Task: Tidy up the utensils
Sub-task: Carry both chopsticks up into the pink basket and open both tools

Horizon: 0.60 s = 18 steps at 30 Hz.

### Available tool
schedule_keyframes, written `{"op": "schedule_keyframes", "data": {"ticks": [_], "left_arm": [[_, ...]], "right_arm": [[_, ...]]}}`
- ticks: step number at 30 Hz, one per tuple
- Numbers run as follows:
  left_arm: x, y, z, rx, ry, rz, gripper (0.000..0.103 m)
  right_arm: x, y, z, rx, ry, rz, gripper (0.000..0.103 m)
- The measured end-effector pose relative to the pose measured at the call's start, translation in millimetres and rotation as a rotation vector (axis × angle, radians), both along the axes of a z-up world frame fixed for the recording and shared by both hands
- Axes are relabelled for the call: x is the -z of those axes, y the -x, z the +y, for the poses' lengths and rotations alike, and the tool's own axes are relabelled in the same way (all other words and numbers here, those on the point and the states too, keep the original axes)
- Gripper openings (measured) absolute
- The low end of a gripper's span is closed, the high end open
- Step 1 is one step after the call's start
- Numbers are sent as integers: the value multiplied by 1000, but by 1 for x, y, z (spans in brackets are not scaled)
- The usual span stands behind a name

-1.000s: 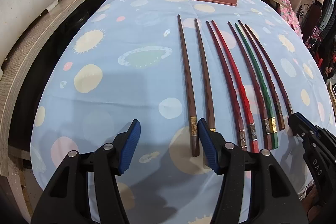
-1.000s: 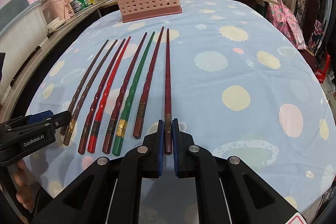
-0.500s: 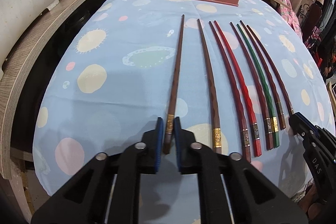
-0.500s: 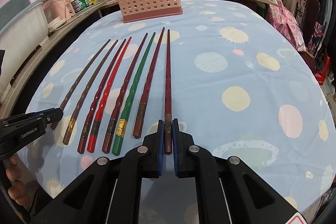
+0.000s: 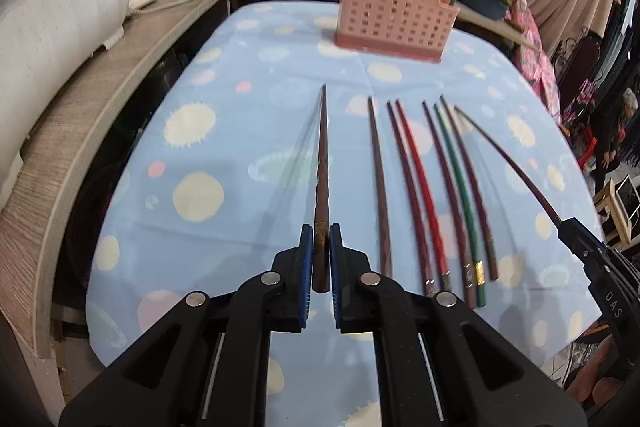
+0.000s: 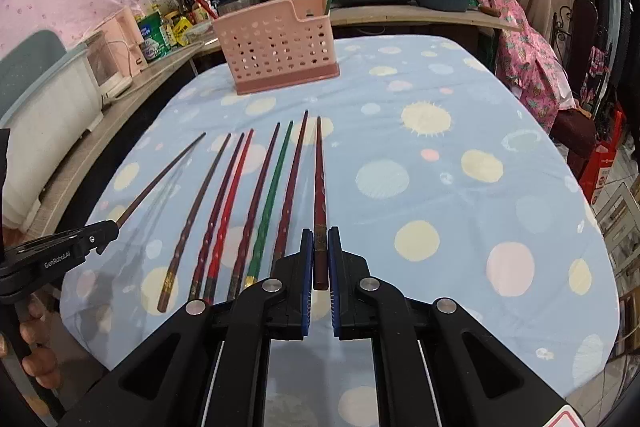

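Note:
My left gripper is shut on the thick end of a brown chopstick, held above the blue spotted tablecloth. My right gripper is shut on the thick end of a dark red chopstick, also lifted off the cloth. Between the two, several chopsticks lie side by side on the cloth: brown, dark red, bright red and green. A pink perforated utensil holder stands at the far end of the table. The right gripper also shows at the left wrist view's right edge.
A grey counter with a white tub, bottles and pots runs along the left and back. Pink patterned cloth hangs off a chair at the right. A hand holds the left gripper at the lower left of the right wrist view.
The left gripper went from open beside the leftmost brown chopstick to shut on it. Both grippers then rose, each lifting its chopstick off the cloth.

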State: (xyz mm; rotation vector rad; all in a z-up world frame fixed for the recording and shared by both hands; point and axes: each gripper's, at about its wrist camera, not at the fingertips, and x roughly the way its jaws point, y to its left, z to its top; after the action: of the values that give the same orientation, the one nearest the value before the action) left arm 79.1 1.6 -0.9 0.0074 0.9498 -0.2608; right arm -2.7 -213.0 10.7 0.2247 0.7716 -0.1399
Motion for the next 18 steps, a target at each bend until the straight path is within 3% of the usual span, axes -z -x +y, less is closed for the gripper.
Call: {"op": "schedule_keyframes", "data": {"ticks": [11, 18], "left_arm": [[-74, -21, -1, 2, 48, -142, 7], [-118, -57, -7, 0, 79, -215, 7]], "right_arm": [[-84, -25, -30, 33, -17, -190, 7], [-118, -58, -51, 51, -44, -263, 7]]}}
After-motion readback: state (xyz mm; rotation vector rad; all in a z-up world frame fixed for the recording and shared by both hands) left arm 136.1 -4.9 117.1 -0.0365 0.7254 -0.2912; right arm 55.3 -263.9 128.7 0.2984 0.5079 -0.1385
